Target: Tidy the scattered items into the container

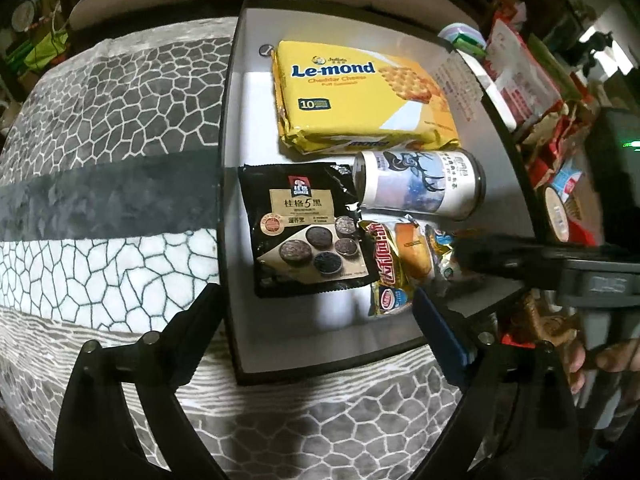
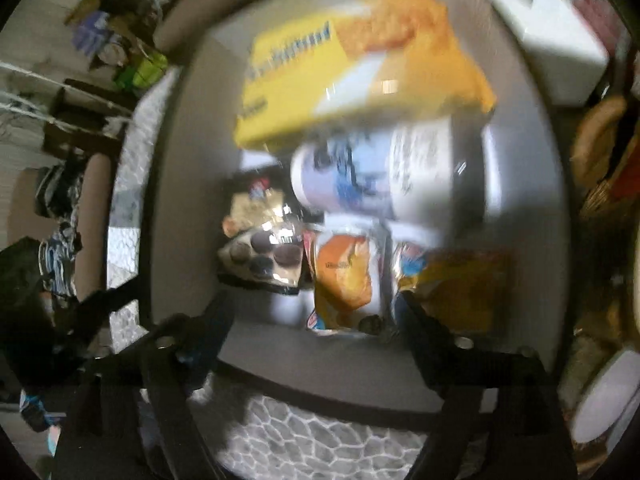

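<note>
1. You held the left hand-held gripper with its jaws spread wide and nothing between them, poised over the near edge of the container, a shallow dark-rimmed box resting on a patterned cover.
2. You held the right hand-held gripper equally wide, gripping nothing. Its view was blurred; the orange snack packet lay just past its fingertips, inside the box and free of both pads.
3. The task's items lay in the container as follows: the yellow cracker pack at the far end, the can on its side just in front of it, the black oat pouch toward the left wall, and the small snack packets beside the pouch.
4. No loose item showed on the cover in either view, so the step in hand read as a release and withdrawal.
5. To do it well, you should have lifted the right hand-held gripper clear with its jaws wide, so that neither finger snagged a wrapper.
6. You should have avoided nudging the can, which looked free to roll.
7. You should have checked outside the box for strays before finishing.
</note>
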Available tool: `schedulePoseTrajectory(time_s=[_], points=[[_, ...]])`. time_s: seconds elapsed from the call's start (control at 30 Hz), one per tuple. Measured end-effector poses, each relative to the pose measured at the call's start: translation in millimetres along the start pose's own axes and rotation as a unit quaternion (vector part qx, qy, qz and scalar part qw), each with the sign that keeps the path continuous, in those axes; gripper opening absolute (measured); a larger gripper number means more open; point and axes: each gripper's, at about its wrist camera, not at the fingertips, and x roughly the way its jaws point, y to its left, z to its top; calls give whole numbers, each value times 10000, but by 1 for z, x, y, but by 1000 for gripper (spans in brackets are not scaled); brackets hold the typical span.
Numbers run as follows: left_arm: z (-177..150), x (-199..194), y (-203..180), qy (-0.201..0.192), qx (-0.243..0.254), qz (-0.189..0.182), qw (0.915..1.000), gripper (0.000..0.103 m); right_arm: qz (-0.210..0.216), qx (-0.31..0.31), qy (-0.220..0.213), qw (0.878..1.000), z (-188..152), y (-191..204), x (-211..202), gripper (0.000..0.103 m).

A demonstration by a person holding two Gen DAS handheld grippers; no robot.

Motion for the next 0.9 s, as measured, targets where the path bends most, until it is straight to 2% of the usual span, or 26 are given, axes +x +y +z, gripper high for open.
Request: schedulePoseTrajectory(time_s=[0.07,0.1,0.23,0.53,0.9], points=[[-3,-2,-3,-105,9,63,9999,103,-271,-255,-411,9985,-9,3,-18,103],[-5,-3,-4,-148,17,89,9998,103,-363,-354,-530,9973,-6,-1,-21,103],[-14,-2,-11,-286,102,350,9989,103,-850,-533,-871,9911,-31,5,-18,103],[-26,-7,-21,-701,175,752,9945,103,-977,-291,-1292,9864,-60,-8,-17,103],[-41,-17,-31,-958,248,798,9919,103,-996,-271,-1724,9796,-79,0,-31,103]])
